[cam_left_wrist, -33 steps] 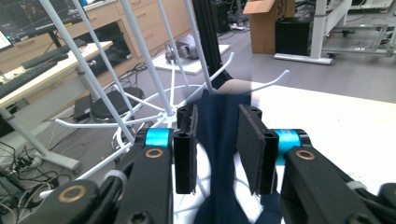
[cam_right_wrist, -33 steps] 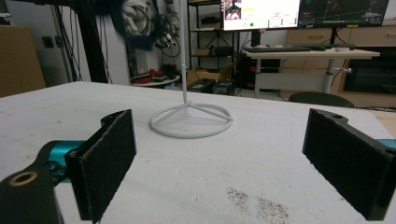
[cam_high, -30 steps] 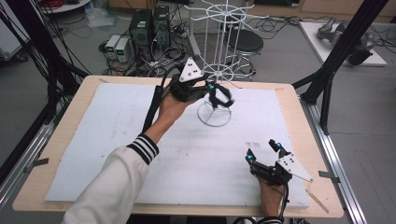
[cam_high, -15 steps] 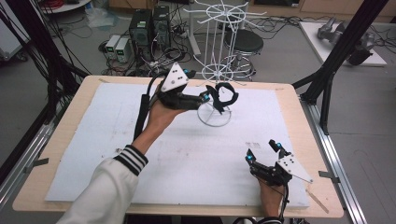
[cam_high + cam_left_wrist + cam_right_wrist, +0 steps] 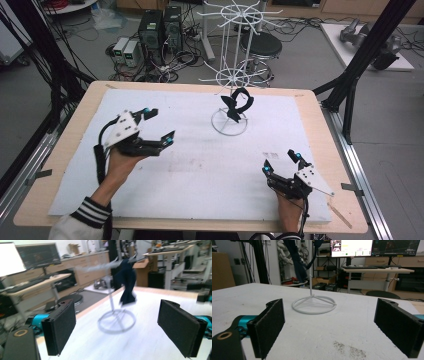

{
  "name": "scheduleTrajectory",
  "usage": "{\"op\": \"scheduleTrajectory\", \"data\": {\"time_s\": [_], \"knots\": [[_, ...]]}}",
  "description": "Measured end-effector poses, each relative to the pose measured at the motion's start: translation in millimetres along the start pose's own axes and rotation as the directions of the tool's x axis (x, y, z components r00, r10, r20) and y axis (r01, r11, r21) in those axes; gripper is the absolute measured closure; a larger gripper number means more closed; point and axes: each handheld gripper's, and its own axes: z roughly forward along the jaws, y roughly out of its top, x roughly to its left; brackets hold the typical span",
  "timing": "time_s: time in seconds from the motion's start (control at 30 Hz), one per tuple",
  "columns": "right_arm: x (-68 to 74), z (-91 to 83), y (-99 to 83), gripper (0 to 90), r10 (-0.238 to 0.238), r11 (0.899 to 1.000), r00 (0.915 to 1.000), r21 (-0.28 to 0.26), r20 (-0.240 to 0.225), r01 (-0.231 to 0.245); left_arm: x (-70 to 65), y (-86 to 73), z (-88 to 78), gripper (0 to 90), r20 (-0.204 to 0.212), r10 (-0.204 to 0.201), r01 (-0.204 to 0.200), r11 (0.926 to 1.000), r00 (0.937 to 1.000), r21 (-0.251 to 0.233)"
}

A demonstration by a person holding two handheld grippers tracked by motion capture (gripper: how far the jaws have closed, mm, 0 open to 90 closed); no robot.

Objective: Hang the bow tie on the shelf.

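My left gripper (image 5: 159,127) has just opened its fingers, empty; I back away slowly, leaving the black strap (image 5: 238,104) hanging on the wire rack (image 5: 230,80).

So my left gripper (image 5: 160,127) sits at the left of the frame over the white mat (image 5: 190,170), jaws just opened wide, nothing between them. The black band (image 5: 239,104) hangs on the white wire rack (image 5: 231,80) at upper center. My right gripper (image 5: 281,162) rests lower right, jaws apart.
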Motion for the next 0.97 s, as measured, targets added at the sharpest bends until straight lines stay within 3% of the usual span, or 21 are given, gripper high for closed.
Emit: {"op": "scheduleTrajectory", "data": {"time_s": [0.23, 0.33, 0.47, 0.67, 0.87, 0.97], "knots": [[0.3, 0.3, 0.0, 8.8, -0.009, 1.0, 1.0, -0.001, 0.002, 0.009, 10.7, -46.8, -54.4, 13.8, -0.077, -0.045, 0.041, 0.9983, 0.996, -0.042], [0.4, 0.4, 0.0, 8.8, -0.009, 1.0, 1.0, 0.0, 0.004, 0.009, 13.8, -63.0, -72.8, 13.7, -0.118, -0.086, 0.08, 0.9952, 0.9892, -0.056], [0.3, 0.3, 0.0, 8.8, -0.015, 1.0, 0.9999, -0.002, 0.0, 0.015, 14.4, -84.1, -91.1, 13.7, -0.175, -0.114, 0.097, 0.9903, 0.978, -0.1], [0.3, 0.3, 0.0, 8.8, -0.014, 1.0, 0.9999, -0.003, -0.001, 0.014, 13.9, -102.2, -98.0, 13.7, -0.204, -0.144, 0.125, 0.9865, 0.9682, -0.106], [0.4, -0.4, -0.2, 8.7, -0.011, 1.0, 0.9999, -0.006, -0.004, 0.011, 10.8, -107.3, -94.2, 13.8, -0.211, -0.134, 0.117, 0.989, 0.9684, -0.09], [0.6, -0.3, -0.3, 8.8, -0.014, 1.0, 0.9999, -0.008, -0.001, 0.014, 11.5, -107.8, -95.2, 13.8, -0.23, -0.151, 0.13, 0.9863, 0.9614, -0.101]]}}
